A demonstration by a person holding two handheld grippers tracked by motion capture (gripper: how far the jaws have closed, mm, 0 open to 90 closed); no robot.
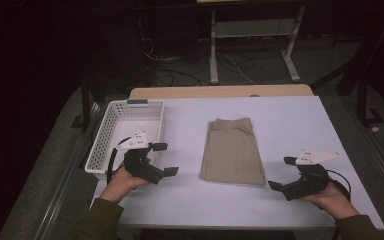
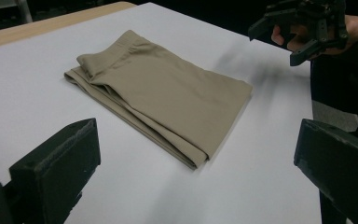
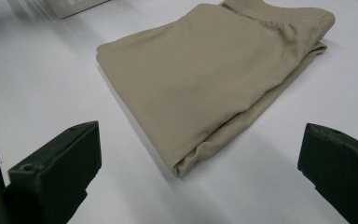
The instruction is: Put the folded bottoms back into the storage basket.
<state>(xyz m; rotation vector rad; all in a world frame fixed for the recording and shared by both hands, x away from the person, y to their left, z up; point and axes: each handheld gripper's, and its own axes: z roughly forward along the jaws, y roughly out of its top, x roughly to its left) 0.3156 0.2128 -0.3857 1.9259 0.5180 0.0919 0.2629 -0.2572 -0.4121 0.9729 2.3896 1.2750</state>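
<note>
A folded tan garment [image 1: 231,150] with an elastic waistband lies flat in the middle of the white table [image 1: 290,120], waistband towards the far side. My left gripper [image 1: 164,159] hovers to its left, held in a hand, jaws wide apart and empty. My right gripper [image 1: 281,173] stands to its right near the front edge, also open and empty. In the left gripper view the garment [image 2: 163,93] lies ahead of my open left gripper [image 2: 196,172], with the right gripper [image 2: 279,42] beyond it. In the right gripper view the garment's [image 3: 205,79] near corner lies just ahead of my open right gripper [image 3: 198,172].
A white perforated basket [image 1: 125,130] stands at the table's left edge, just behind my left hand; its corner [image 3: 74,5] appears in the right gripper view. A wooden board [image 1: 220,91] borders the far edge. Behind the table are a metal frame and cables on a dark floor.
</note>
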